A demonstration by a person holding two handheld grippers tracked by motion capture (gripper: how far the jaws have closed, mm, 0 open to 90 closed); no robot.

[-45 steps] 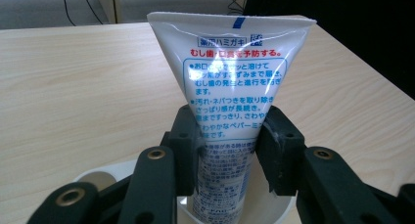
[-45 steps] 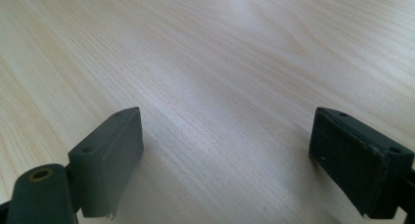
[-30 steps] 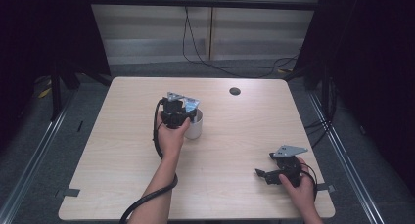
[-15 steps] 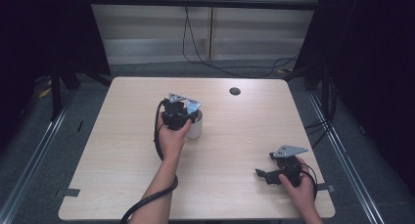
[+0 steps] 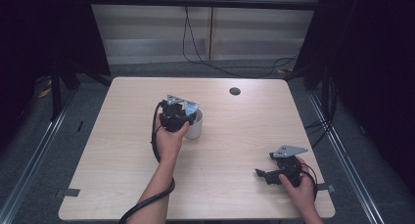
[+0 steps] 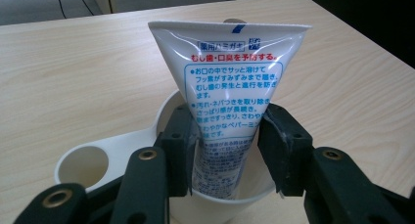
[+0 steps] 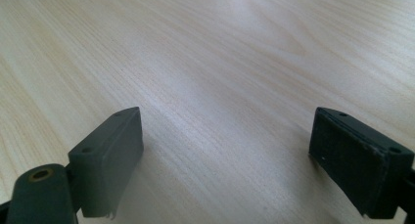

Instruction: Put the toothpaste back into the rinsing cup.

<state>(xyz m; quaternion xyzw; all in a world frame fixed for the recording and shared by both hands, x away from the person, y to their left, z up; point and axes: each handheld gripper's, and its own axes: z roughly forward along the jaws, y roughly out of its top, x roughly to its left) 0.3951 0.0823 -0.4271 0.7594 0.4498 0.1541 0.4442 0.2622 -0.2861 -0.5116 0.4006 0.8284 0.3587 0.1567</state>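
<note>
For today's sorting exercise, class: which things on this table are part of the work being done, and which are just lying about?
In use:
- toothpaste tube, gripped by the left gripper
- white cup, with the tube's lower end inside it

Lying about or idle:
- small dark round thing at the table's far edge
- right gripper, open over bare table

white tube [image 6: 229, 94] with blue and red print, white cup [image 6: 147, 155], pale woodgrain table [image 5: 235, 136]

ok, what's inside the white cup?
A toothpaste tube stands in the cup, crimped end up, lower end below the rim. The left tongs grip it at rim height. The cup's bottom and the tube's cap are hidden.
</note>
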